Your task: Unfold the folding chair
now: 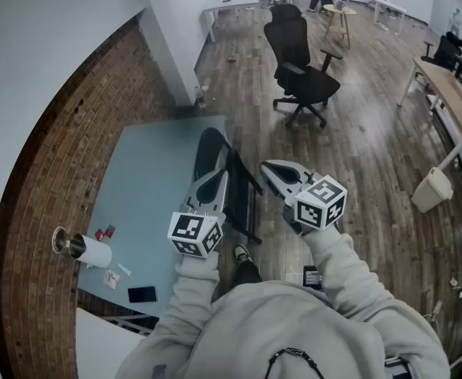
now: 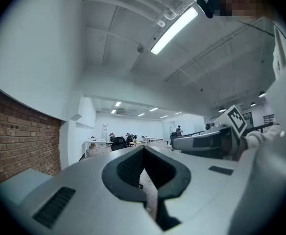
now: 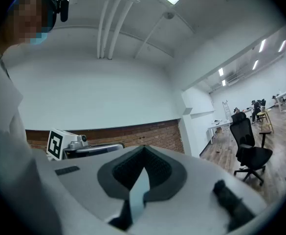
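Head view: finds the black folding chair with flat seat and thin metal frame (image 1: 232, 181) folded shut, standing on the wooden plank floor (image 1: 357, 156) right at the edge of the pale blue rectangular table top (image 1: 148, 172); cannot tell whether leaning on it. Judging from that, nothing of the unfolding done yet, with seat and frame both left to be pulled apart. Also shows the grey left gripper with its marker cube (image 1: 215, 178) and the grey right gripper with its marker cube (image 1: 270, 167) held up side by side on grey sleeves, pointing level and forward, overlapping the chair in the picture but apparently above it and not touching. Left gripper view: looks level across the room toward far desks, jaws pressed together with nothing between them, the right gripper just beside at the right edge. Right gripper view: jaws likewise closed on nothing; takes in the red brick wall (image 3: 133, 133), the left gripper's cube alongside, and a black swivel office chair (image 3: 248, 148) well apart on the right. No sign of the folding chair in either gripper view.
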Available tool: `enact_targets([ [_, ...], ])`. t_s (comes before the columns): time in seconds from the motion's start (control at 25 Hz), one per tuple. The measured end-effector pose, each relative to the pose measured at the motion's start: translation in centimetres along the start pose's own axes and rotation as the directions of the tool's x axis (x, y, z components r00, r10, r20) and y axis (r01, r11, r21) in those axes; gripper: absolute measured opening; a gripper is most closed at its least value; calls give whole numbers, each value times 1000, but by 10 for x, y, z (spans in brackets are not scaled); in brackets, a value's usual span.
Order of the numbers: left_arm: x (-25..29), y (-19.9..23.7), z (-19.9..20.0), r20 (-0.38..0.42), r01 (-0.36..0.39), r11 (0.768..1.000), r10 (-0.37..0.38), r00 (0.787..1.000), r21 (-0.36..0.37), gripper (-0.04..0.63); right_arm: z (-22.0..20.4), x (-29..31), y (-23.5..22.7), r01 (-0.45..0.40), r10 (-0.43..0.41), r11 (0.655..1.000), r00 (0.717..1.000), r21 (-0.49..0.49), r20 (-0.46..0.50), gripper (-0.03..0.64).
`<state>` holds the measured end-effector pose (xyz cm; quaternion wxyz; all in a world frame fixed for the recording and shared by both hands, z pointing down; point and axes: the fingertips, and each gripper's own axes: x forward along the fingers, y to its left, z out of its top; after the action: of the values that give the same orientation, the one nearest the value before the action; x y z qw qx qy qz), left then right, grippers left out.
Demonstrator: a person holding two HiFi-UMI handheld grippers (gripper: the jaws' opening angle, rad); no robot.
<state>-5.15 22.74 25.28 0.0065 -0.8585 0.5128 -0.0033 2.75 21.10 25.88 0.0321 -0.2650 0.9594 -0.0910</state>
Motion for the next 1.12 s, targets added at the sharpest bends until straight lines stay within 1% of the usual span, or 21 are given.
enact_targets([
  [0.2, 29, 40, -9, 5, 0, 1000, 0, 1000, -16, 6, -6, 39, -31, 7, -7, 999, 1000, 31, -4, 6],
  [0.36, 56, 77, -9, 7, 3, 1000, -3, 1000, 0, 6, -3, 77, -56, 8, -7, 1000, 1000, 13, -24, 6],
  [0.44, 74, 102, -11, 4, 5, 1000, -5, 1000, -2, 6, -2, 103, -72, 8, -8, 1000, 1000, 17, -31, 6],
  [0.6, 107, 155, -26, -22, 24, 1000, -24, 999, 7, 6, -13, 162, -107, 18, -16, 999, 998, 27, -66, 6],
  [0.76, 145, 223, -41, -53, 36, 999, -36, 998, -2, 6, -10, 227, -150, 76, -74, 996, 995, 40, -61, 6],
  [0.84, 163, 246, -50, -80, 55, 998, -55, 995, 3, 6, -8, 251, -166, 97, -95, 994, 994, 43, -55, 6],
  [1.0, 192, 267, -65, -116, 102, 995, -104, 988, -24, 6, -12, 277, -196, 132, -127, 989, 989, 71, -69, 6],
  [1.12, 203, 271, -72, -142, 126, 992, -128, 982, -20, 6, -13, 284, -215, 159, -153, 984, 985, 81, -81, 6],
])
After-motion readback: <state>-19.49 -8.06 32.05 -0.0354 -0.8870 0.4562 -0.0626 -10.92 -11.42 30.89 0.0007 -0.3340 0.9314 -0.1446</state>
